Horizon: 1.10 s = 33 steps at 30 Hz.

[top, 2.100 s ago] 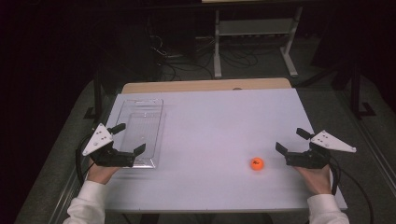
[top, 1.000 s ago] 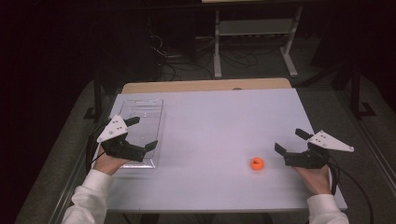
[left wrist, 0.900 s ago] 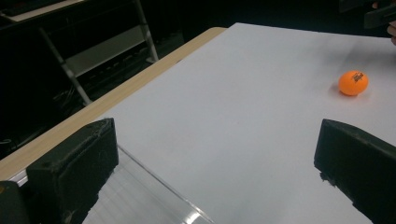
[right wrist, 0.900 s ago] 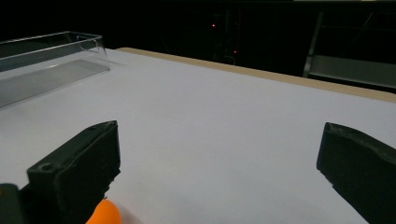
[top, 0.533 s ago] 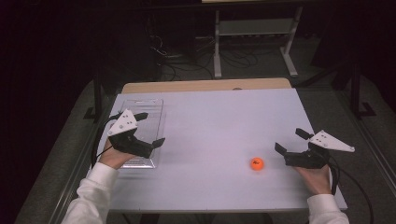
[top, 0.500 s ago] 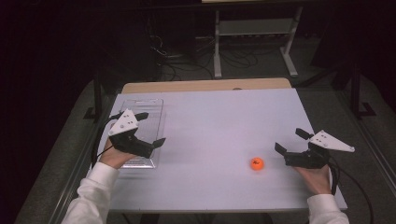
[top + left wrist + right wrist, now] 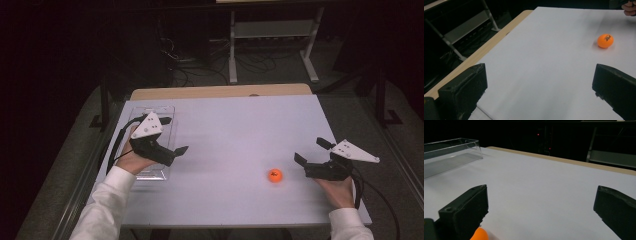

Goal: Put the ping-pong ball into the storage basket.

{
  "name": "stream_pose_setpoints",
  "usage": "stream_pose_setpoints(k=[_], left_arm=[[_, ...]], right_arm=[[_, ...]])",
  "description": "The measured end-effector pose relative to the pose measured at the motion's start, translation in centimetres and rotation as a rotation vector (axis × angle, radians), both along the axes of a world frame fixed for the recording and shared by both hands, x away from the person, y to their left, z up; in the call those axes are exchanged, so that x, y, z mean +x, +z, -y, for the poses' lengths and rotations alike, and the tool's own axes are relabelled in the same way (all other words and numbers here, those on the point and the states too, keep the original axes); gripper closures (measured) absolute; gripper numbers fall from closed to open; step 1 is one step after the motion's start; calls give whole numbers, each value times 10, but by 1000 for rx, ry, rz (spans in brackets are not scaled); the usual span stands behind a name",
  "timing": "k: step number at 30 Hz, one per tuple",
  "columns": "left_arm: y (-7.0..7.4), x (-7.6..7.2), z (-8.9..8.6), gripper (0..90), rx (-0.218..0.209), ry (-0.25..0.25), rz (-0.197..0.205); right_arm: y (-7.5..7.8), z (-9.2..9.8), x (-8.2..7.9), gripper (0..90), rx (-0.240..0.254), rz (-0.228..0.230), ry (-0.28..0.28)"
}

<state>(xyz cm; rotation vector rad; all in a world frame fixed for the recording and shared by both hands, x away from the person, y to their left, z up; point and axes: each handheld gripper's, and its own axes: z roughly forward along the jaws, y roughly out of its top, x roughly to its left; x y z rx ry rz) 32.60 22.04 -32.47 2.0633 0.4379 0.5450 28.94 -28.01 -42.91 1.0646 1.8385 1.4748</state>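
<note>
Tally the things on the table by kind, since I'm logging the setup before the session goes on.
Orange ball: 1
Clear plastic tray: 1
Hand-held gripper: 2, left and right, both open
Total: 4

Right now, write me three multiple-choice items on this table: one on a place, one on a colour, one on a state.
1. Where is the ball?
A. inside the clear tray
B. on the white tabletop beside the right tongs
C. on the floor

2. What colour is the ball?
A. orange
B. green
C. blue

3. How do the left tongs stand?
A. shut on the ball
B. shut on the tray
C. open, holding nothing

Answers:
1 B: the ball lies on the tabletop just left of the right tongs, far from the clear tray.
2 A: it is orange in the left gripper view.
3 C: its jaws stand wide apart over bare table.
</note>
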Motion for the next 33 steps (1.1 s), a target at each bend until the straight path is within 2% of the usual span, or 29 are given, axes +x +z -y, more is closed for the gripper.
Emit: stream_pose_setpoints(k=[15,22,23,33], left_arm=[[-4,10,29,0,57,-71,-40],[-4,13,39,0,70,-92,-51],[-7,15,43,0,76,-103,-62],[-8,22,50,0,98,-108,-78]], right_arm=[[-2,-5,1,0,-27,-5,12],[-2,-5,1,0,-28,-6,12],[-1,-4,1,0,-28,-5,10],[-2,-3,1,0,-28,-4,8]])
